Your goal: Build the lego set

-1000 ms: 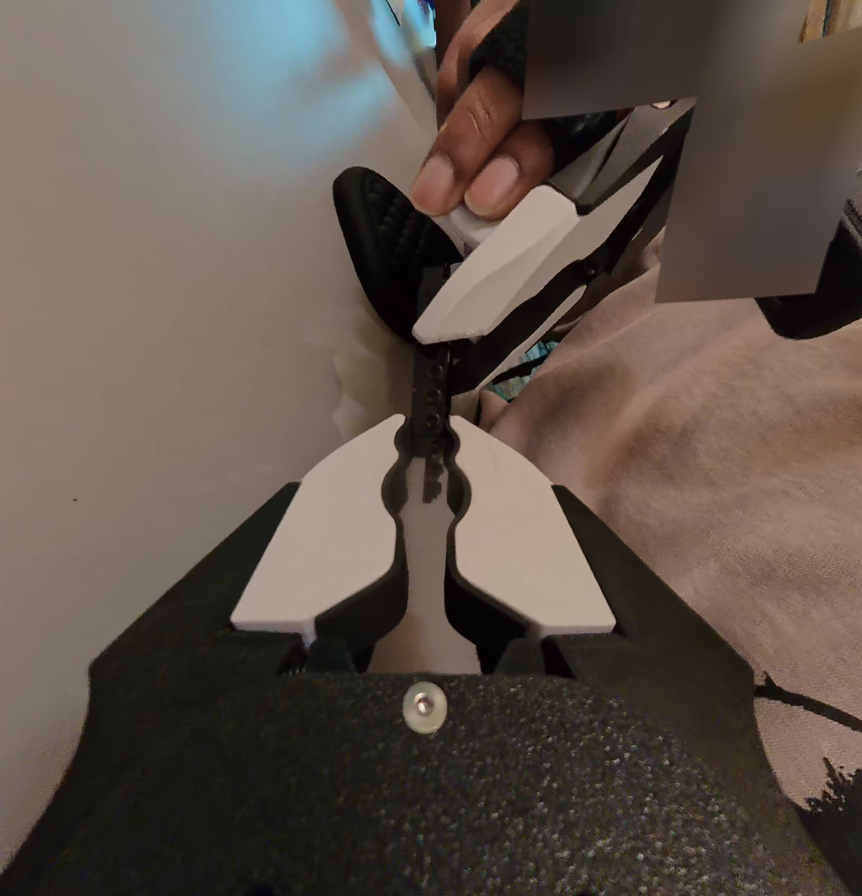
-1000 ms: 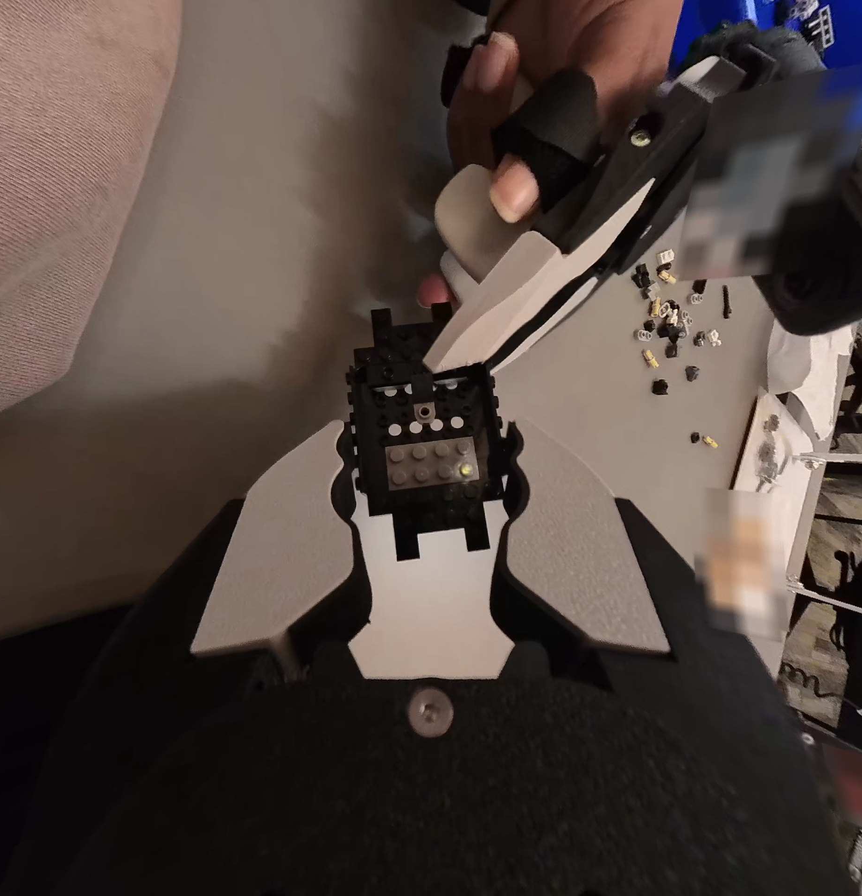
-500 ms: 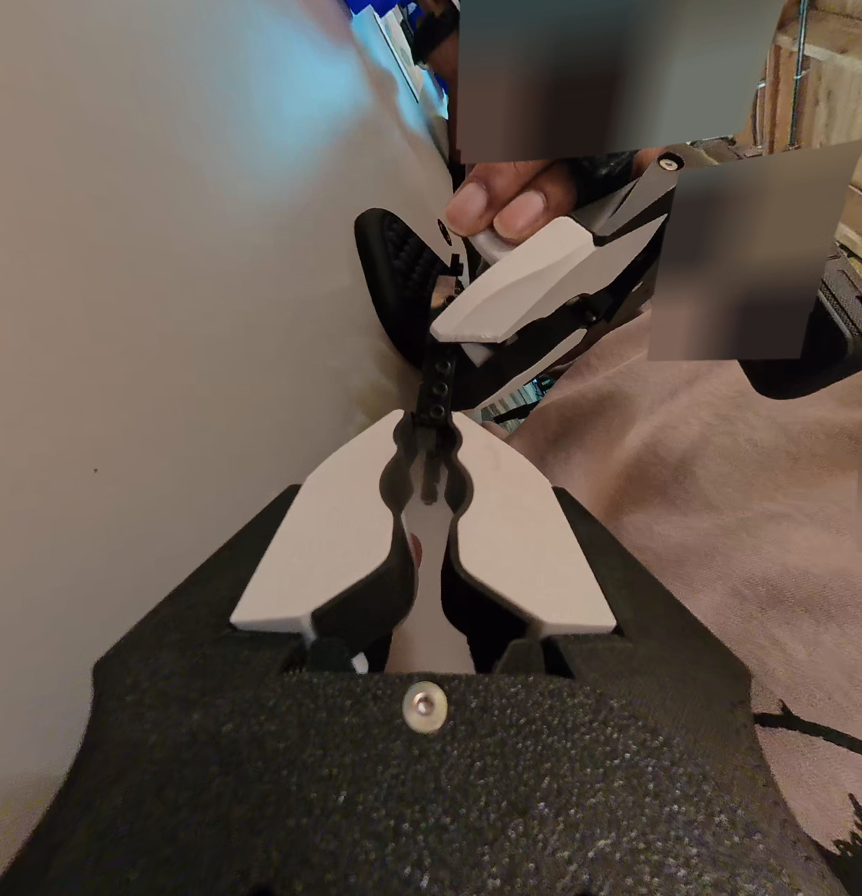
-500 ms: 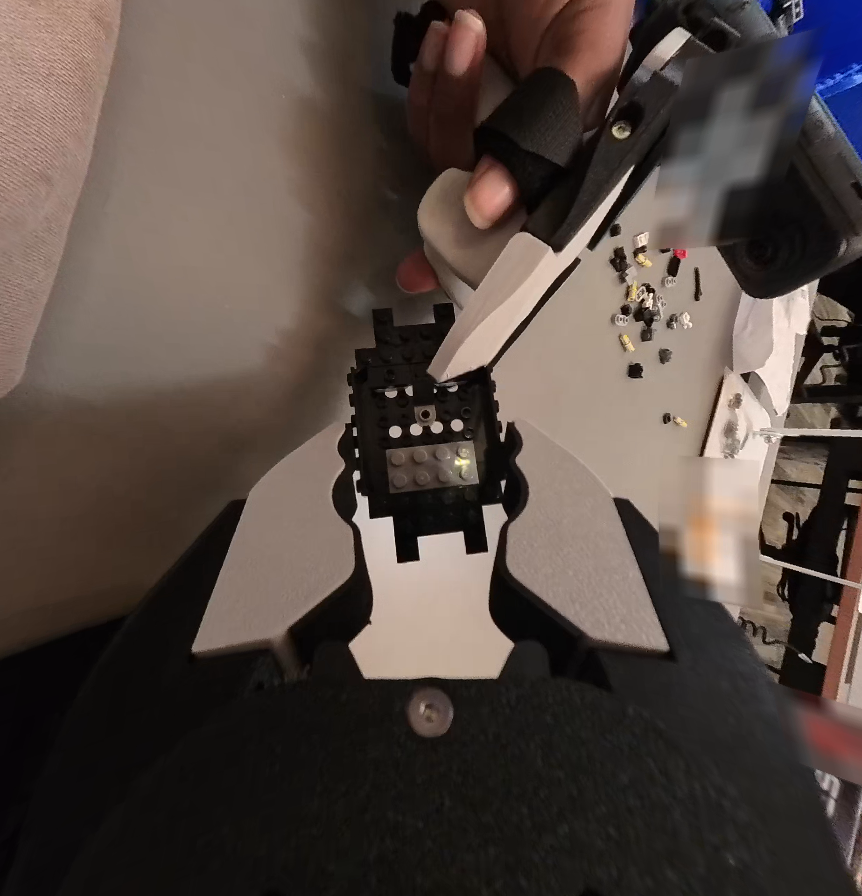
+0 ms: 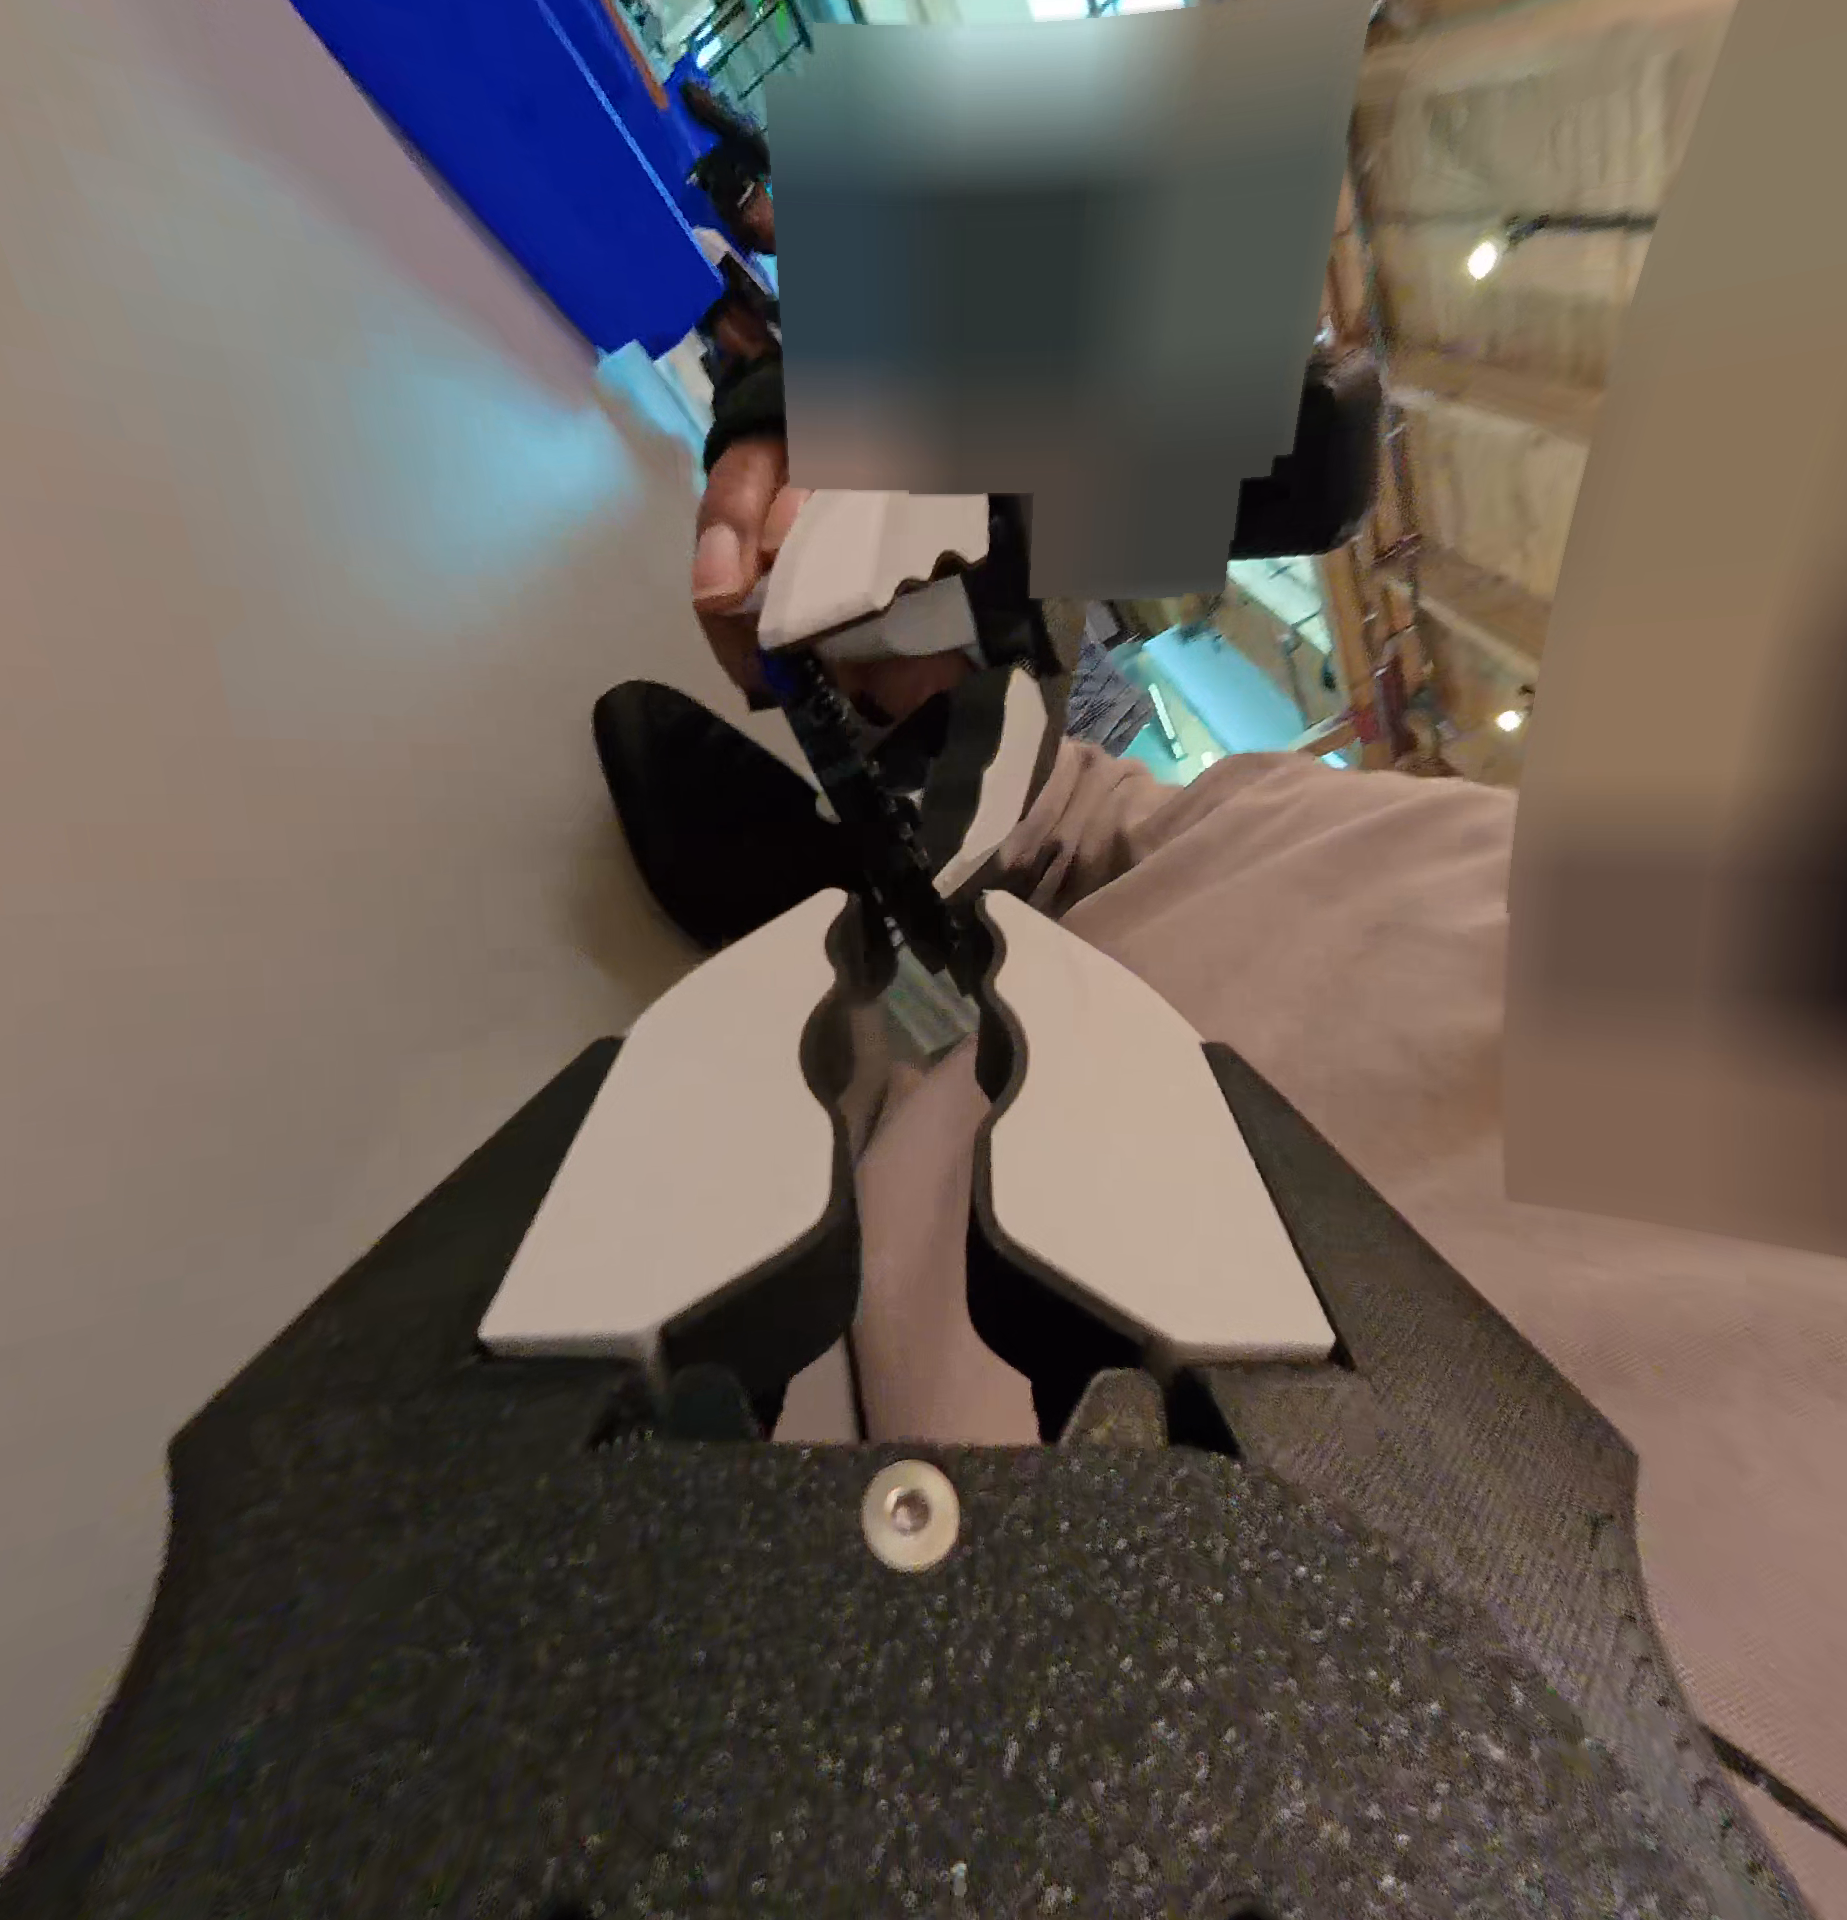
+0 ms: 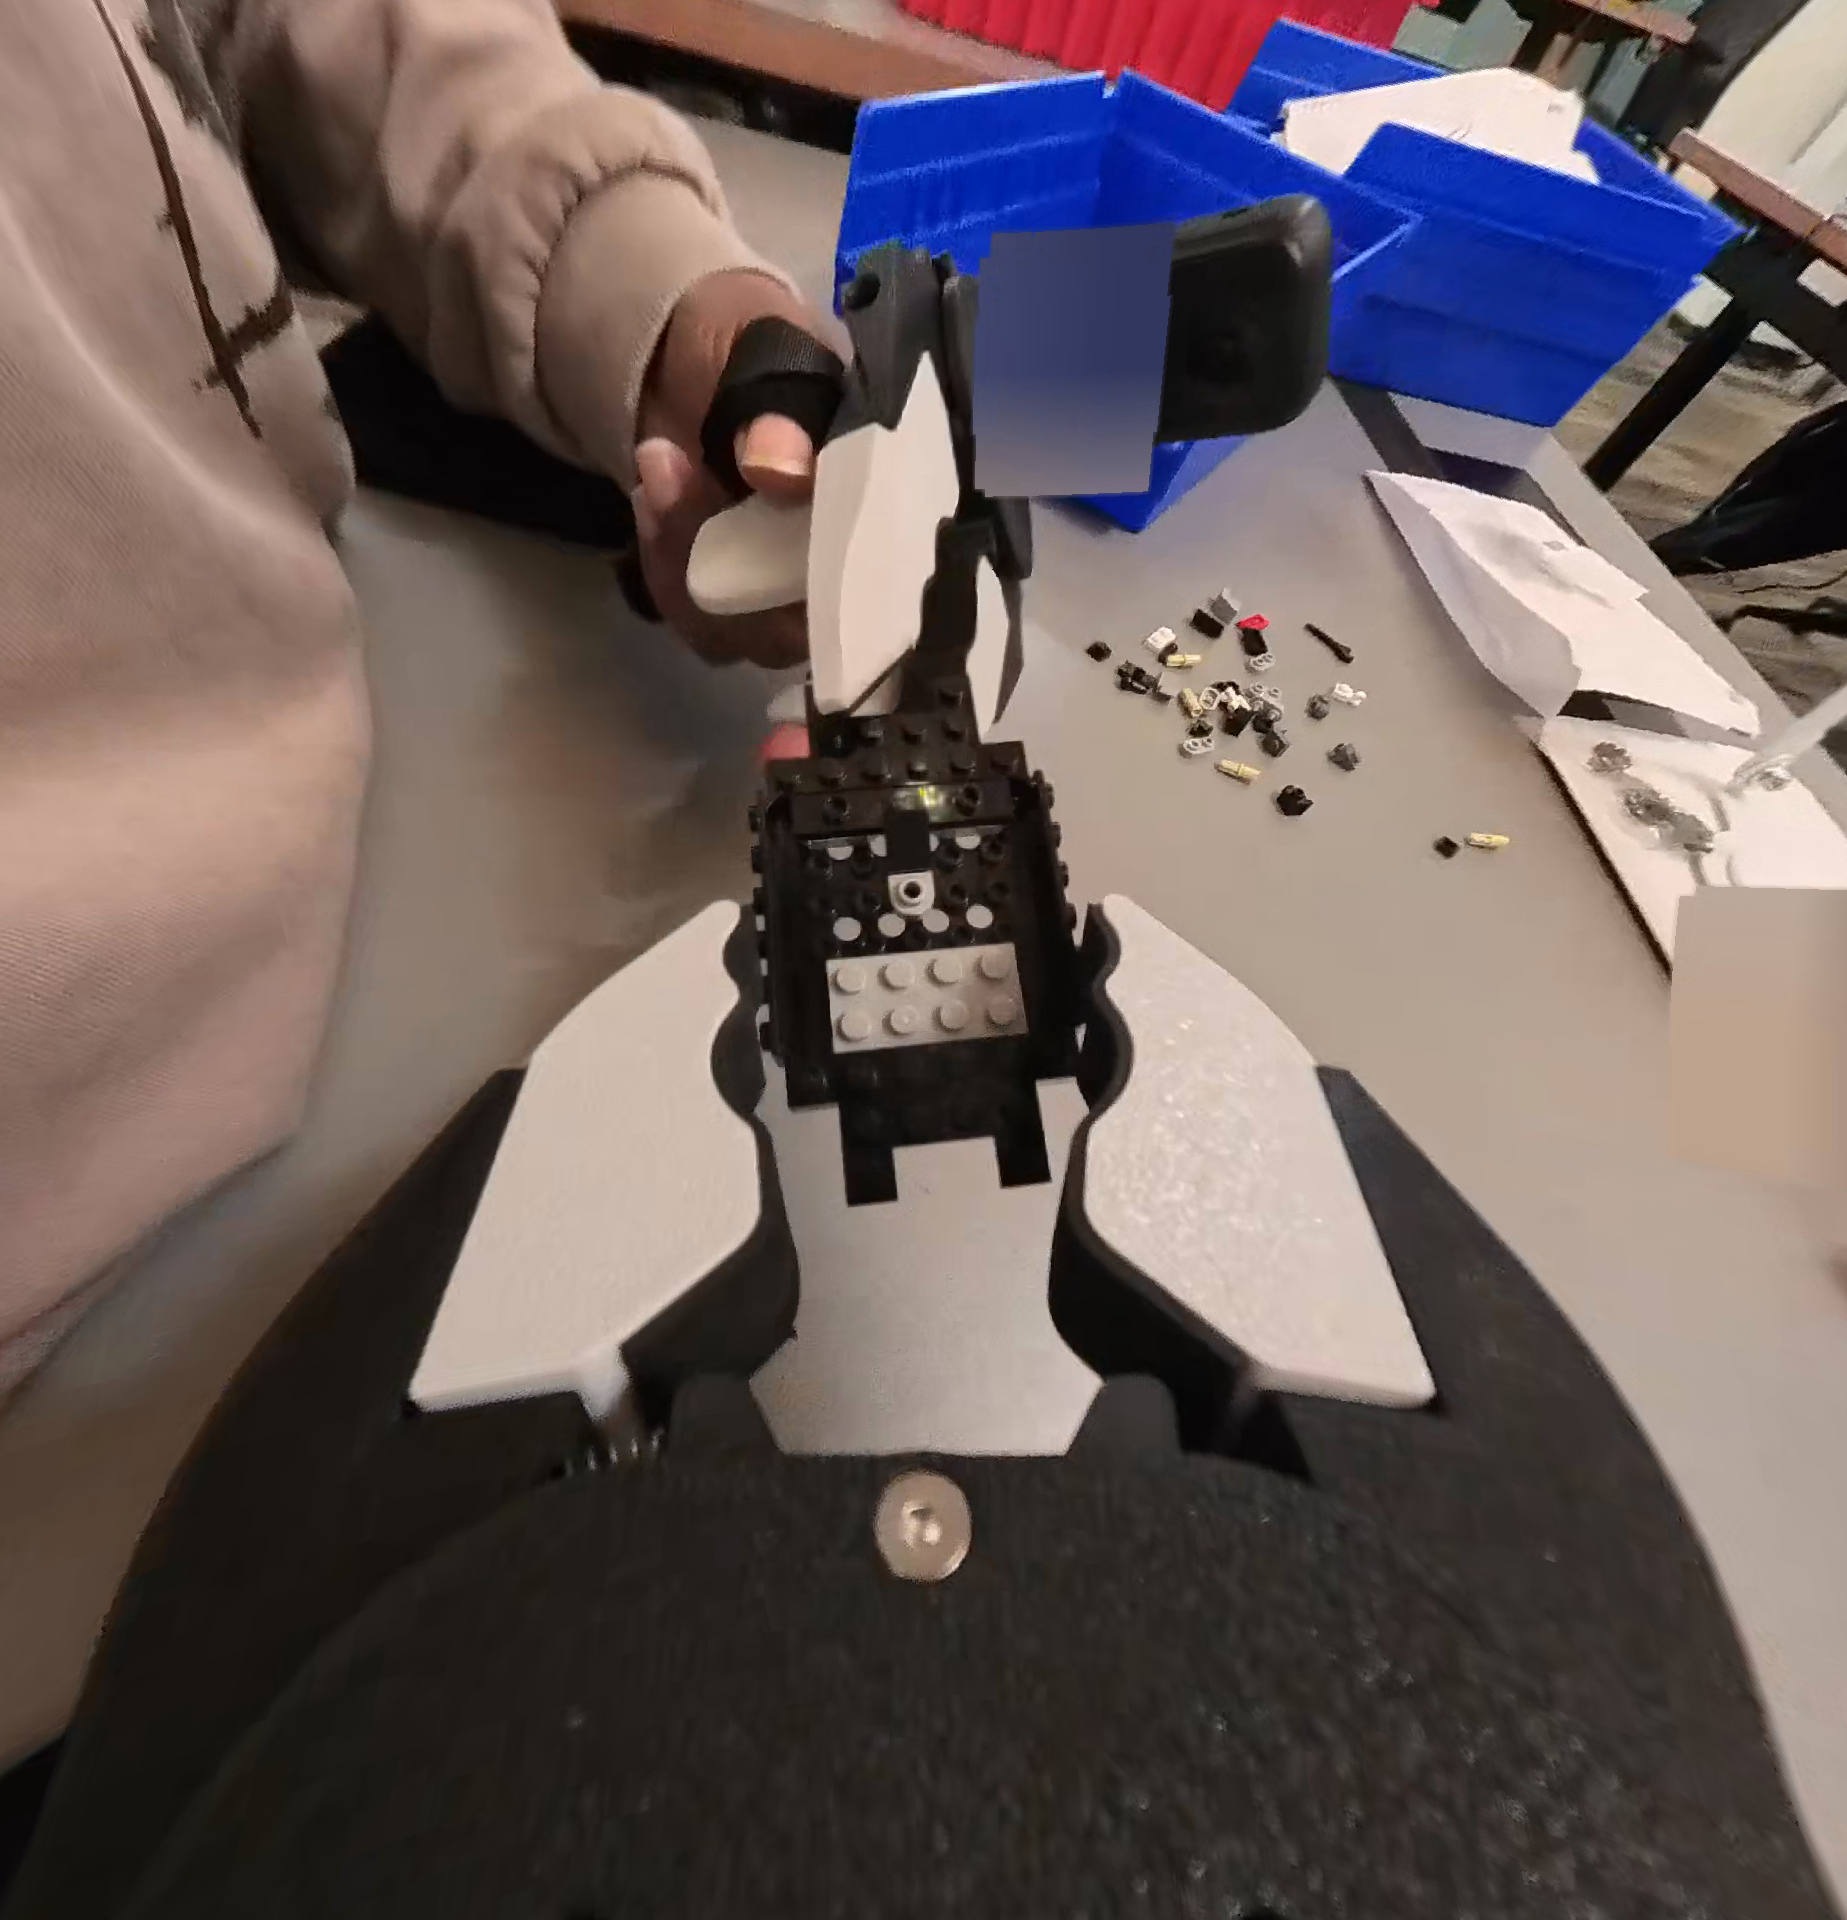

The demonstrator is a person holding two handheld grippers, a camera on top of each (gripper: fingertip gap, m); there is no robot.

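Jaws on both of your tools are closed on the same thing: the half-built black lego box with its grey studded plate (image 6: 924, 1006), held up off the desk between the two of them. Starting at the left of the right wrist view, your beige sleeve (image 6: 545, 208) leads down to your left hand (image 6: 711, 488), which carries the left gripper (image 6: 903, 717); it comes in from above and pinches the thin black plate at the model's far end. That grip looks meant as a counter-hold, so the model cannot swing while a joint is pressed or lined up. Further right in that view, the right gripper (image 6: 914, 935) squeezes the box across its side walls with the jaws at a middling spread, open face toward the camera, which keeps the studded floor visible to you.

Beyond the model to the right, a scatter of small loose black, white and tan pieces (image 6: 1236, 707) lies on the grey desk (image 6: 1262, 1039), near enough to reach for the next part. Behind them stand blue plastic bins (image 6: 1418, 239), and at the far right lies white paper packaging (image 6: 1553, 603).

In the left wrist view the model shows edge-on as a thin black strip (image 5: 877, 821), with your left jaws narrow around its near end. I judge the build partway done, with walls up and the top open.
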